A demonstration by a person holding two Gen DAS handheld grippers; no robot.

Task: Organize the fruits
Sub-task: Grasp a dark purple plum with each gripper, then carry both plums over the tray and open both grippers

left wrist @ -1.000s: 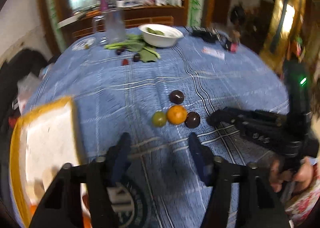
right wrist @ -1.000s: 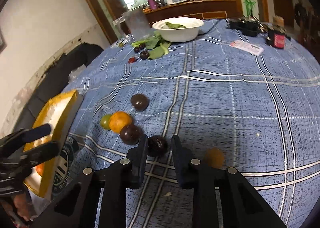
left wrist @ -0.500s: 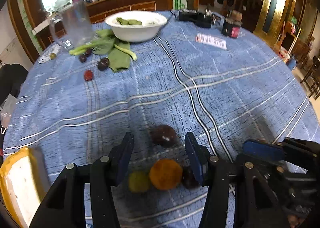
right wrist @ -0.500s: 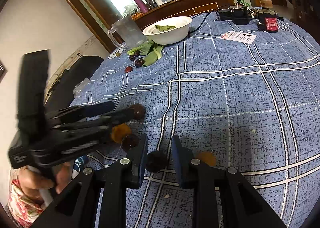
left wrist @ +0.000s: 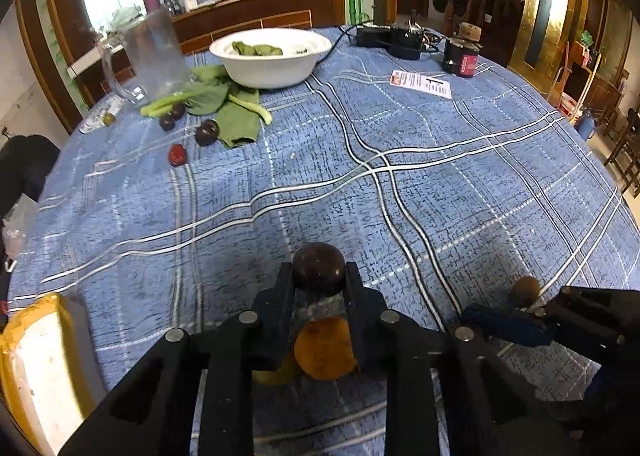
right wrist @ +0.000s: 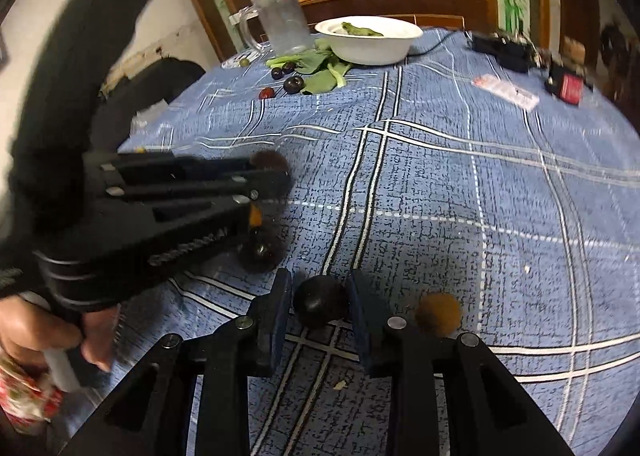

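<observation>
My left gripper (left wrist: 318,276) is shut on a dark purple plum (left wrist: 318,268), just above the blue checked cloth. An orange (left wrist: 325,348) and a green fruit (left wrist: 276,374) lie under its fingers. My right gripper (right wrist: 318,296) holds a dark plum (right wrist: 320,306) between its fingers, which touch or nearly touch it. A brown kiwi (right wrist: 438,314) lies just right of it, and another dark plum (right wrist: 262,252) lies to its left. The left gripper (right wrist: 272,171) shows blurred in the right wrist view, the right gripper (left wrist: 472,318) in the left wrist view.
At the far side stand a white bowl (left wrist: 272,55) of greens, a clear jug (left wrist: 154,51), leafy greens (left wrist: 224,107), dark plums (left wrist: 207,132) and a red fruit (left wrist: 177,155). A yellow-rimmed tray (left wrist: 32,376) sits at the left edge. A dark jar (left wrist: 462,55) and a card (left wrist: 420,83) lie far right.
My left gripper moved forward over the fruit cluster and shut on the far plum. My right gripper stayed around its plum, slightly wider apart.
</observation>
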